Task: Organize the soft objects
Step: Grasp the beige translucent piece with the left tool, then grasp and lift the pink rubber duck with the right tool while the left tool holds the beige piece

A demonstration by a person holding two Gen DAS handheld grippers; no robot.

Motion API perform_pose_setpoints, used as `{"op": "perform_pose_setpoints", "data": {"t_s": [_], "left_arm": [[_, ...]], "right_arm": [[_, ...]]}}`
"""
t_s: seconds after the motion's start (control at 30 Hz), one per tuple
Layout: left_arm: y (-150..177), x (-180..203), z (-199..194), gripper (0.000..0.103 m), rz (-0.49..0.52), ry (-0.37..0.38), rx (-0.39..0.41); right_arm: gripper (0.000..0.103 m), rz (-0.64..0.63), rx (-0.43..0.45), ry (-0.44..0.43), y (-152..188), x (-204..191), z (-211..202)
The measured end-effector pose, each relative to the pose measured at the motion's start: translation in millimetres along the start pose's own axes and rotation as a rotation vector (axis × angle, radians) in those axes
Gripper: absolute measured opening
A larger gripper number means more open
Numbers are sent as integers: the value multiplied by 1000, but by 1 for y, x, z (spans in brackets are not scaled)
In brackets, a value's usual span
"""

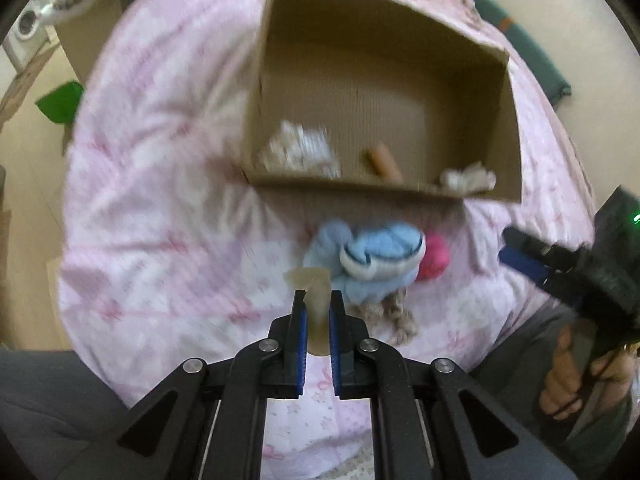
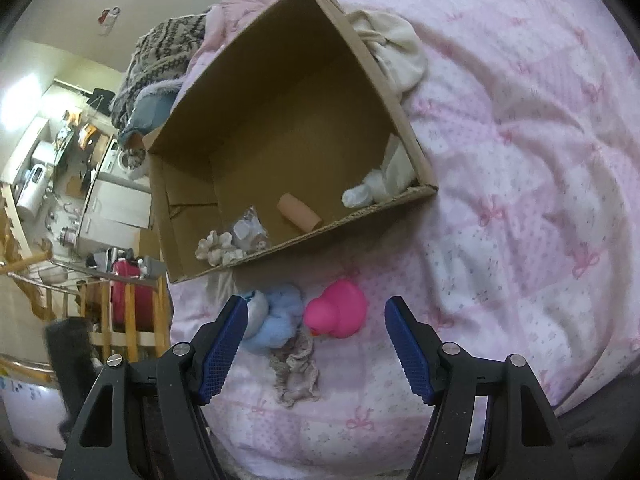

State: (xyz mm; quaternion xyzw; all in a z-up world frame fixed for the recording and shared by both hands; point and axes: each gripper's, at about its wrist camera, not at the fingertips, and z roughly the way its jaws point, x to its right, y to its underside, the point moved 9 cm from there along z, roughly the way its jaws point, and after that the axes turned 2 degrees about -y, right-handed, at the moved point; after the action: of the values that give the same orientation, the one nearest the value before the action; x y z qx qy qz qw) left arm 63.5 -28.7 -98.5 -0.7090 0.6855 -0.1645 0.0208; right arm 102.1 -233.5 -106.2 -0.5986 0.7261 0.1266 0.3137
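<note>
An open cardboard box [image 1: 508,128] [image 2: 404,136] lies on a pink bedspread. Inside are a pale crumpled piece [image 1: 300,152] [image 2: 236,240], a tan roll [image 1: 384,162] [image 2: 298,212] and a white cloth [image 1: 468,178] [image 2: 380,184]. My left gripper [image 1: 318,300] is shut on a soft beige object [image 1: 318,300], held above the bedspread before the box. Beside it lie a light blue plush [image 1: 376,260] [image 2: 276,316], a pink rubber duck [image 1: 434,258] [image 2: 338,312] and a greyish lace cloth [image 1: 392,316] [image 2: 296,368]. My right gripper [image 2: 316,310] [image 1: 524,256] is open, hovering over the duck.
The pink bedspread [image 1: 160,220] [image 2: 520,200] covers the bed. A cream cloth [image 2: 396,48] lies behind the box and a patterned knit [image 2: 164,48] at the bed's far end. A green object [image 1: 60,104] and kitchen furniture [image 2: 100,200] stand off the bed.
</note>
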Motion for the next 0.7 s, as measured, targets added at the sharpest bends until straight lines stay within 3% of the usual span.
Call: {"op": "perform_pose_setpoints", "data": {"t_s": [0.13, 0.23, 0.33, 0.5, 0.7], "left_arm": [[-16, -14, -10, 9, -2, -29, 44], [-13, -25, 2, 9, -57, -3, 3], [-14, -32, 6, 9, -94, -15, 18], [-18, -27, 5, 9, -73, -25, 49], [-11, -19, 15, 9, -59, -1, 14]], "right_arm": [[75, -14, -26, 27, 2, -3, 9], [75, -27, -56, 68, 6, -2, 19], [75, -37, -103, 93, 11, 0, 33], [75, -53, -163, 127, 15, 1, 57], [75, -14, -202, 143, 18, 7, 86]]}}
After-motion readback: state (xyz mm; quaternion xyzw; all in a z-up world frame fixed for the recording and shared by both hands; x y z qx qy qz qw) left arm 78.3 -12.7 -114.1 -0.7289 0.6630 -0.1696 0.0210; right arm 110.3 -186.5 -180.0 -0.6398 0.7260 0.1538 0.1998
